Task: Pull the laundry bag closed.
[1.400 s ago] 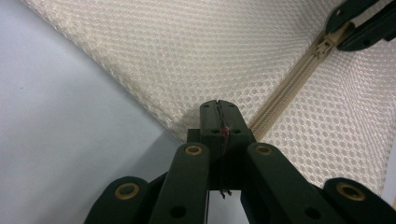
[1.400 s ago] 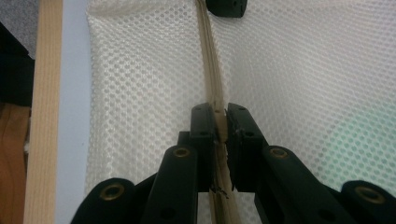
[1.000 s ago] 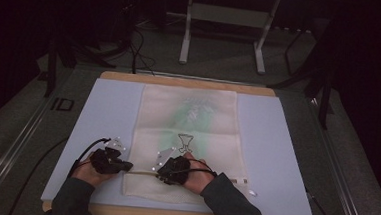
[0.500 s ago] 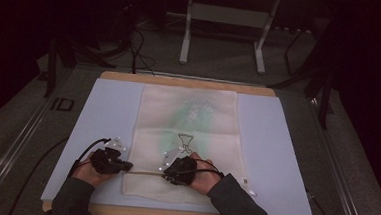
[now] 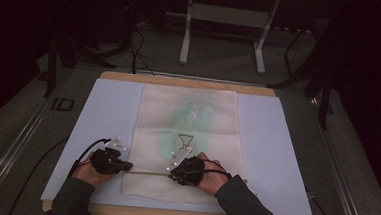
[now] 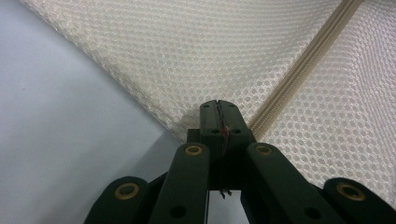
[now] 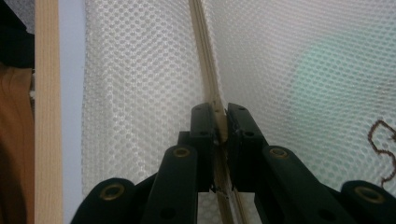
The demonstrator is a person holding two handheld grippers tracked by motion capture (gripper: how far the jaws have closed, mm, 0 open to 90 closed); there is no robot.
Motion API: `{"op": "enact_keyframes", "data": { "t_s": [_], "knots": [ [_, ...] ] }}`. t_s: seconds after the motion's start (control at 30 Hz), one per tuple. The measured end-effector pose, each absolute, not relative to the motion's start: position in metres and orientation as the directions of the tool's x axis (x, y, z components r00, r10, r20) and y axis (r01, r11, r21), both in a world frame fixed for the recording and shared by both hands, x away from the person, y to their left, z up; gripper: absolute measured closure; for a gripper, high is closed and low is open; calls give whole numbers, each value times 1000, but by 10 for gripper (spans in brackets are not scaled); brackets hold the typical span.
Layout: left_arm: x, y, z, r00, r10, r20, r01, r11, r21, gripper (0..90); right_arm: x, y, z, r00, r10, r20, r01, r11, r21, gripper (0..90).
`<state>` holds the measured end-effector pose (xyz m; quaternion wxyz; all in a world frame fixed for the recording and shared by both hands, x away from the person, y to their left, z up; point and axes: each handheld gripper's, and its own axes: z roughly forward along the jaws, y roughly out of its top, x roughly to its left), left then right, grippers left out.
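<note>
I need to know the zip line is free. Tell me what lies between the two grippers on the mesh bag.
In the high view, a stretch of the zipper runs from the left gripper to the right gripper across the mesh bag; nothing else lies there.

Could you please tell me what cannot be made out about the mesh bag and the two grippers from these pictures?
- Right gripper: the zipper runs between its shut jaws, which hide any slider.
- Left gripper: its jaws cover the mesh bag edge they pinch.
- High view: the green thing inside the bag is blurred by mesh.
- High view: the dark squiggle is too small to identify.
</note>
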<state>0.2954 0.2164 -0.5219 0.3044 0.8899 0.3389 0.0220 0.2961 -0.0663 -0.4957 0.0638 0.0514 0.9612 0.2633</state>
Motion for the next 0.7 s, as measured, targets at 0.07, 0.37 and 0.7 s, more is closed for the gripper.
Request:
{"op": "enact_keyframes", "data": {
  "t_s": [0.07,0.37,0.7],
  "knots": [
    [295,216,-522,769,617,-167,589,-584,558,900,296,-68,-495,-987,136,-91,71,855,513,821],
    [295,216,-522,769,617,-166,589,-585,558,900,297,-75,-493,-986,140,-91,74,854,515,821],
    [295,216,-522,770,617,-163,588,-588,556,900,300,-88,-494,-985,157,-68,100,850,518,821]
  ]
}}
